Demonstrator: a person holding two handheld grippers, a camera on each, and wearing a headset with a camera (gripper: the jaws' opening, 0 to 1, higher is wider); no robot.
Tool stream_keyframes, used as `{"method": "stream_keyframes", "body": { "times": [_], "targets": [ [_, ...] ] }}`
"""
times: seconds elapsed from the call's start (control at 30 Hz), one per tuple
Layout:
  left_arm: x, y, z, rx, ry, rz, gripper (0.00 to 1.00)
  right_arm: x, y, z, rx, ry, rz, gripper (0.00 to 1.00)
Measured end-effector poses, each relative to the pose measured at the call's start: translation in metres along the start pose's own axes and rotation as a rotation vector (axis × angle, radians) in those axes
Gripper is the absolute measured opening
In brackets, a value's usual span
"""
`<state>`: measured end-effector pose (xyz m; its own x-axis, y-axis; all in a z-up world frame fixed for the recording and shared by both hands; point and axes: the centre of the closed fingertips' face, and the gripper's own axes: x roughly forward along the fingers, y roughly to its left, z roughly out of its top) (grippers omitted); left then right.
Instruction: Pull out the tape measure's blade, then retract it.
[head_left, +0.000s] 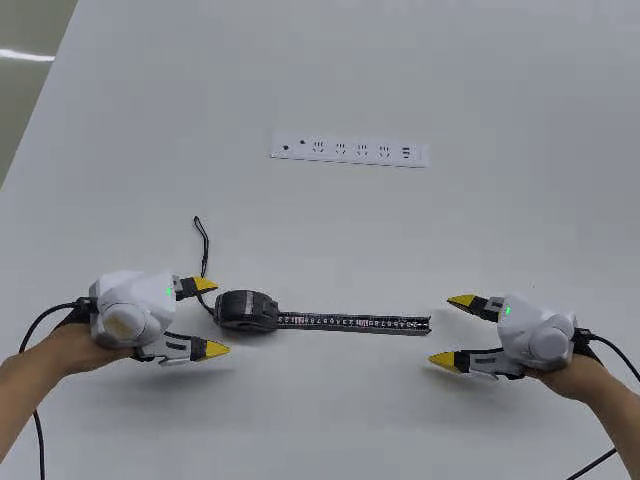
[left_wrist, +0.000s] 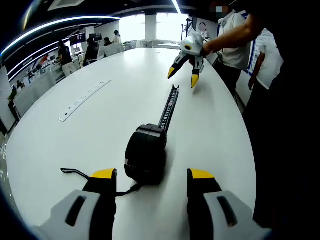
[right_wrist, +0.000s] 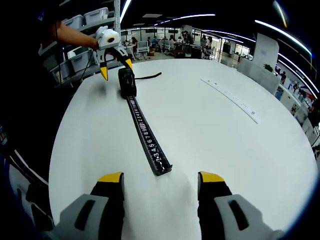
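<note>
Just ahead of the left hand-held gripper (head_left: 215, 317) lies the tape measure (head_left: 246, 309).

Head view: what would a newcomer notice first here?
A black tape measure lies on the white table with its blade drawn out to the right. The left hand-held gripper sits open by the case, and the right hand-held gripper sits open just past the blade's tip; neither grips anything. A white power strip lies farther back.
</note>
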<state>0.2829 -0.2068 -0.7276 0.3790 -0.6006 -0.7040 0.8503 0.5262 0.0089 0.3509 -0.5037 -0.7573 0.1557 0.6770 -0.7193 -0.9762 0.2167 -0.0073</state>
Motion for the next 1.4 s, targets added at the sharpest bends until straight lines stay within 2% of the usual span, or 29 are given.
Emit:
{"method": "stream_keyframes", "body": {
  "times": [0.1, 0.2, 0.37, 0.5, 0.53, 0.63, 0.83, 1.07, 1.27, 1.4],
  "targets": [
    [-0.003, -0.004, 0.000, -0.048, -0.031, 0.021, 0.56, -0.003, 0.004, 0.004, 0.015, -0.015, -0.021, 0.60],
    [-0.006, -0.007, -0.004, -0.067, -0.037, 0.048, 0.58, -0.004, 0.006, 0.007, 0.043, -0.026, -0.044, 0.64],
    [-0.014, -0.012, -0.010, -0.132, -0.060, 0.093, 0.63, -0.009, 0.013, 0.013, 0.084, -0.049, -0.087, 0.67],
    [-0.018, -0.017, -0.018, -0.160, -0.050, 0.122, 0.65, -0.013, 0.017, 0.017, 0.134, -0.070, -0.124, 0.71],
    [-0.020, -0.018, -0.019, -0.177, -0.060, 0.137, 0.66, -0.015, 0.018, 0.018, 0.161, -0.082, -0.140, 0.72],
    [-0.025, -0.020, -0.023, -0.194, -0.063, 0.173, 0.68, -0.019, 0.024, 0.017, 0.159, -0.084, -0.164, 0.73],
    [-0.032, -0.021, -0.027, -0.234, -0.069, 0.234, 0.73, -0.025, 0.030, 0.015, 0.211, -0.100, -0.215, 0.77],
    [-0.038, -0.023, -0.026, -0.271, -0.076, 0.285, 0.83, -0.034, 0.040, 0.019, 0.263, -0.120, -0.264, 0.83],
    [-0.041, -0.028, -0.022, -0.298, -0.087, 0.312, 0.87, -0.040, 0.049, 0.023, 0.278, -0.132, -0.277, 0.86],
    [-0.040, -0.032, -0.020, -0.294, -0.089, 0.319, 0.91, -0.042, 0.053, 0.027, 0.285, -0.137, -0.282, 0.89]
  ]
}}
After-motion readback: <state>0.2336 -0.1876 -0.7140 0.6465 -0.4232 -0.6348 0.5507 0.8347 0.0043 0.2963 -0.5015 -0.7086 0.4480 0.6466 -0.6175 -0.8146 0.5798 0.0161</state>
